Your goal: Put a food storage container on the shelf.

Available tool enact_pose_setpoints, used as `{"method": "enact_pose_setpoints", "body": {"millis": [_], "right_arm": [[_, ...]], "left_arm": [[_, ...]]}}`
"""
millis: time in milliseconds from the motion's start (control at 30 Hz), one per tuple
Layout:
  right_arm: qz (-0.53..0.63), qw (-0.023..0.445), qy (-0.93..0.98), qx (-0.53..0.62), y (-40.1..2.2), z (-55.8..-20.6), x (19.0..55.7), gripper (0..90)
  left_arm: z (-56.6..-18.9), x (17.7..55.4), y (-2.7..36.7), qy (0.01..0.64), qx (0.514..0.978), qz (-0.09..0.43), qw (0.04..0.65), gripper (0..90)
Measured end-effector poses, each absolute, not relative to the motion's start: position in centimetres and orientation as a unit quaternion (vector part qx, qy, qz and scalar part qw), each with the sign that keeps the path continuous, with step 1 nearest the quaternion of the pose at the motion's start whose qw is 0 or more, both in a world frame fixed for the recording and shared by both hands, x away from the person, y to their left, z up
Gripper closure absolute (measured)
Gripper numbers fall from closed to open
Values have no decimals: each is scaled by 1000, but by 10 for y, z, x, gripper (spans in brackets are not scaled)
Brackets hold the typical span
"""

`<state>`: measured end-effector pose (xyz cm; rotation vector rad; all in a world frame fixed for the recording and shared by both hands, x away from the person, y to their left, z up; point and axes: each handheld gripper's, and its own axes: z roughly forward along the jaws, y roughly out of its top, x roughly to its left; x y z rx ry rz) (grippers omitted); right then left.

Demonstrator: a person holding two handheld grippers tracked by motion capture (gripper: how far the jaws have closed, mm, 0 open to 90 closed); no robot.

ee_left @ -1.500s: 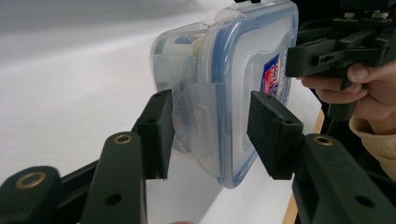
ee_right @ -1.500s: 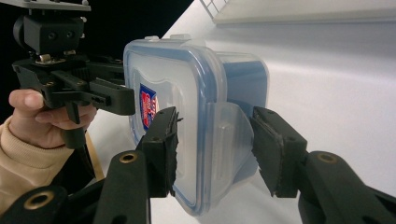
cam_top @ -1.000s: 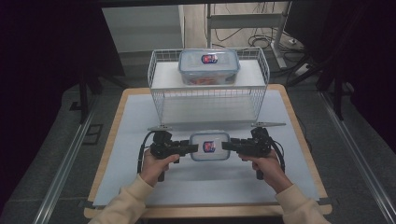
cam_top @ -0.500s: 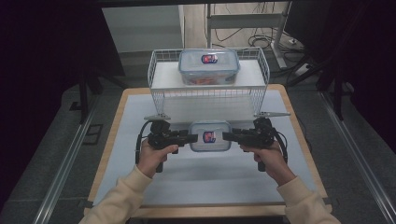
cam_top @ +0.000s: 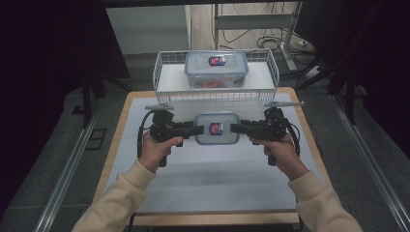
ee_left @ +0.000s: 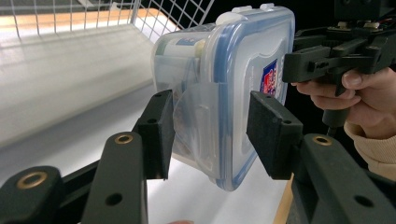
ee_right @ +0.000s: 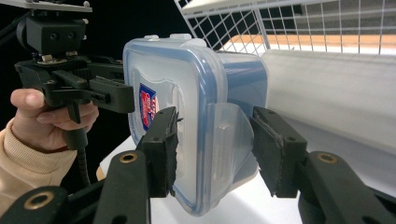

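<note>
A clear plastic container with a blue-rimmed lid and a red label (cam_top: 217, 128) hangs level above the table, in front of the wire basket. My left gripper (cam_top: 198, 129) is shut on its left end and my right gripper (cam_top: 235, 128) on its right end. In the left gripper view the container (ee_left: 233, 60) sits between the pads of the left gripper (ee_left: 210, 126), which press on the latch flap end. In the right gripper view the right gripper (ee_right: 212, 140) clamps the other end of the container (ee_right: 187, 79) the same way.
A white wire basket (cam_top: 159, 72) stands at the table's far edge with a second, similar container (cam_top: 216, 67) inside it. The table (cam_top: 208, 179) has a pale mat and wooden edges. Dark floor, rails and cables surround it.
Both hands have lifted the container off the table, and it now sits higher in the picture, closer to the basket's front wall. The grip on both ends is unchanged.
</note>
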<state>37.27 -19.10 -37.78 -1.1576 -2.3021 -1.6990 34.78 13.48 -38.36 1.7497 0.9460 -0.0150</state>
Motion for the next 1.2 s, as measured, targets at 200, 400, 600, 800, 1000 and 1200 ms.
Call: {"method": "enact_pose_setpoints", "body": {"millis": [200, 400, 600, 800, 1000, 1200], "right_arm": [[-559, 23, -741, -371, -192, -366, 378, 518], [-559, 20, -741, -371, -191, -353, 385, 518], [-566, 17, -739, -366, -191, -343, 392, 518], [-567, 13, -739, -363, -191, -332, 397, 518], [-568, 10, -740, -361, -191, -325, 405, 518], [-571, 8, -738, -359, -189, -311, 417, 518]], "left_arm": [[-368, 354, 134, 393, 742, 3, 544, 527], [-356, 362, 135, 391, 741, 4, 546, 527], [-344, 368, 136, 383, 742, 12, 550, 528], [-336, 374, 136, 381, 738, 11, 556, 530], [-327, 382, 136, 381, 739, 12, 555, 531], [-312, 396, 139, 379, 741, 15, 555, 531]]}}
